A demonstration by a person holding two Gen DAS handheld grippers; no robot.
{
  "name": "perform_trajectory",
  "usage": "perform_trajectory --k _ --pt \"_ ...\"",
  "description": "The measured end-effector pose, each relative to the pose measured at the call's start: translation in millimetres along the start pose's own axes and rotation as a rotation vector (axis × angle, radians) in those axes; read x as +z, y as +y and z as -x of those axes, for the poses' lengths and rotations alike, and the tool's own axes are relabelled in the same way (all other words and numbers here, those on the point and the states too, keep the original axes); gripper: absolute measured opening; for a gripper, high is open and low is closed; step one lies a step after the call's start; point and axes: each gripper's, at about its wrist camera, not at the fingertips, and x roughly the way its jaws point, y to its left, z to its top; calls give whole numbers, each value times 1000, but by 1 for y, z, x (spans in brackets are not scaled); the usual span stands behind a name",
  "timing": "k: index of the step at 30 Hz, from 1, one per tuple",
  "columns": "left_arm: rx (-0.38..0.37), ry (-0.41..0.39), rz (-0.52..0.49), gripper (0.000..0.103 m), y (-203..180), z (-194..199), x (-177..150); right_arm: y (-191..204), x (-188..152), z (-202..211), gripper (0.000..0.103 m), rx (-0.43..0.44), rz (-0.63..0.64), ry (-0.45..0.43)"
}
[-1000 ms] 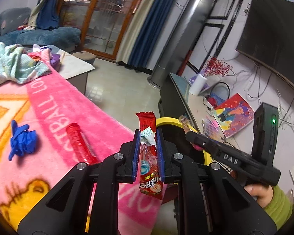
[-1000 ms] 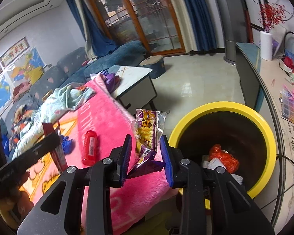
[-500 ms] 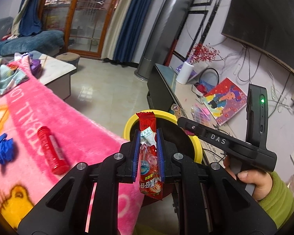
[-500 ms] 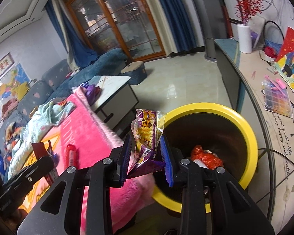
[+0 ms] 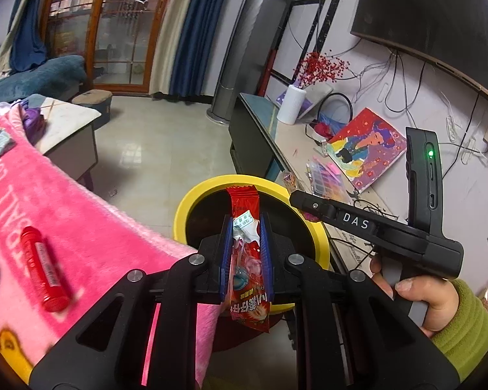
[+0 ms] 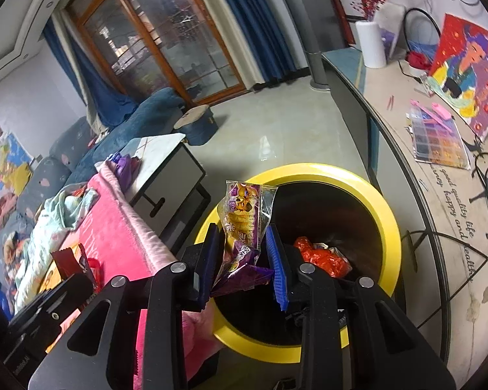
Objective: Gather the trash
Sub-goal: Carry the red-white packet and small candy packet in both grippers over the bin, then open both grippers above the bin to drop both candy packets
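A pink blanket (image 5: 91,227) covers the surface at the left, with a red tube (image 5: 44,268) lying on it, its long axis running near to far. Beyond it stand a low side table (image 5: 65,123), a blue sofa (image 5: 32,78) and glass doors with blue curtains; pale tiles cover the floor. Along the right wall runs a tabletop (image 6: 439,169) carrying a white roll (image 6: 371,44), a painting (image 6: 468,71) and cables.

The left tongs (image 5: 246,256) are clenched on a red wrapper (image 5: 247,260), which stands upright, its long axis pointing up and away, over the near rim of the yellow bin (image 6: 390,224). The right tongs (image 6: 244,260) grasp a purple wrapper (image 6: 244,227) by its crumpled lower part; its clear top points up, tilted slightly right, over the bin's left rim.

The bin stands on the floor between the blanket and the tabletop. Inside its dark interior lies crumpled red trash (image 6: 322,256) with something pale beside it. A hand (image 5: 419,299) in a green sleeve holds the right tool.
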Motion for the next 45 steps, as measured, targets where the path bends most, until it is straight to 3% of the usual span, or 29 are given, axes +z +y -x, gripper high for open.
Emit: perform_trajectory --k 16,33,37,39,41,43,45 --pt "-28 29 -18 11 -8 -44 5 -49 -2 -21 29 -56 -105 60" --pt "-72 60 80 13 7 -78 16 -62 -4 -27 31 -55 -141 69" --pt "-68 56 105 53 14 -75 16 -63 -4 -24 40 -62 -145 57" --pt "-58 48 117 62 18 -71 16 -63 -3 -23 43 -68 -147 53" --pt "-45 39 133 84 23 -66 16 -62 -3 -21 44 -78 -145 43" --pt "-43 25 150 92 27 -60 16 -61 -2 -19 47 -84 -140 34" --pt "-17 9 154 92 30 -53 16 -57 -1 -15 47 -89 -132 22"
